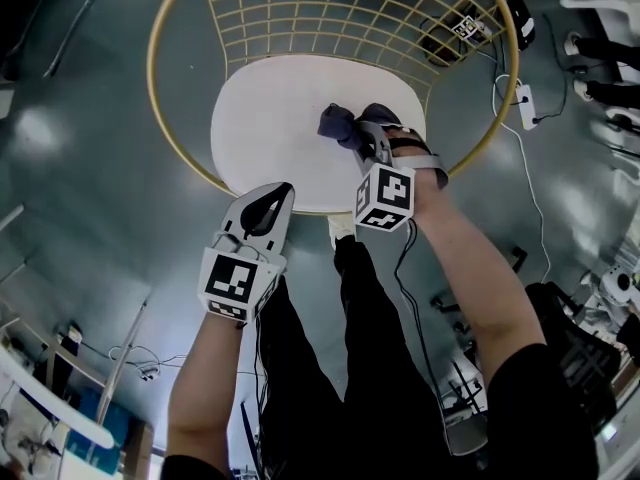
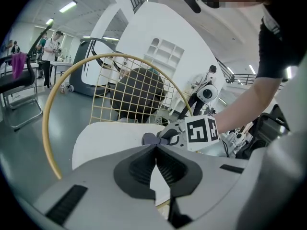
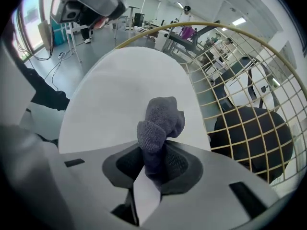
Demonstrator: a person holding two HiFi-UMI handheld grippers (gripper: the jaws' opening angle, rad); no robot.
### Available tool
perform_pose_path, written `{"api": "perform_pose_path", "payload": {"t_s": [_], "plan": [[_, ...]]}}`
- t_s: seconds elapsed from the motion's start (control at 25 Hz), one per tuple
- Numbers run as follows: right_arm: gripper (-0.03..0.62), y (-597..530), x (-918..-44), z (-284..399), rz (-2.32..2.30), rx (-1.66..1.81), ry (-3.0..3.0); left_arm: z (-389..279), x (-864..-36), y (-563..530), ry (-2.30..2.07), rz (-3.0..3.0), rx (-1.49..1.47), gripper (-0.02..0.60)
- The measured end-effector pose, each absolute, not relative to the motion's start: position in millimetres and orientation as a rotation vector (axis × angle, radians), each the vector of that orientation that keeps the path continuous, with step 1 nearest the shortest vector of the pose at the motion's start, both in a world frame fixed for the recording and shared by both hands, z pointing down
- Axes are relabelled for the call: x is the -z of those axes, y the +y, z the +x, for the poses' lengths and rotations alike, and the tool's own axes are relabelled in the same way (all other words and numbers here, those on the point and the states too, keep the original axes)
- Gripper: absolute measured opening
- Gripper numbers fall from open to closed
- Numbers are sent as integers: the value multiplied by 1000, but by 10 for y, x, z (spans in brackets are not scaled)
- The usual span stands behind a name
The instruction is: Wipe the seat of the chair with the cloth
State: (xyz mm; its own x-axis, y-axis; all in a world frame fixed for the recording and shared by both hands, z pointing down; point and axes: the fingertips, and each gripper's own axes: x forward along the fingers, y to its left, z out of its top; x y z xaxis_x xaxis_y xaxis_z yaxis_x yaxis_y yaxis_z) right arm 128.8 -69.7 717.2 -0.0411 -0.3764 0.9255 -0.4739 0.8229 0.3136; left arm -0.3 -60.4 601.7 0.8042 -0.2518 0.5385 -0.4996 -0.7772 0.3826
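Pinched a bunched grey cloth (image 3: 160, 121) tight between the jaws of the right gripper (image 3: 156, 155), over the right side of the white chair seat (image 1: 265, 118). Held the left gripper (image 2: 156, 151) over the seat's front edge, jaws together on nothing.

1. Your cloth (image 1: 337, 122) sits over the right side of the seat (image 1: 270, 118), between your right gripper's (image 1: 366, 138) jaws.
2. Your left gripper (image 1: 272, 200) is over the seat's near edge, left of the right one.
3. The wire back (image 1: 330, 13) stands behind the seat.
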Motion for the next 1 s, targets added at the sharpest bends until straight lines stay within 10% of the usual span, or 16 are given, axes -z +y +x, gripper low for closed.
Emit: {"api": "perform_pose_path", "payload": {"t_s": [1.0], "plan": [[101, 375, -7136, 779, 701, -237, -1670, -143, -6028, -417, -542, 2455, -633, 17]]}}
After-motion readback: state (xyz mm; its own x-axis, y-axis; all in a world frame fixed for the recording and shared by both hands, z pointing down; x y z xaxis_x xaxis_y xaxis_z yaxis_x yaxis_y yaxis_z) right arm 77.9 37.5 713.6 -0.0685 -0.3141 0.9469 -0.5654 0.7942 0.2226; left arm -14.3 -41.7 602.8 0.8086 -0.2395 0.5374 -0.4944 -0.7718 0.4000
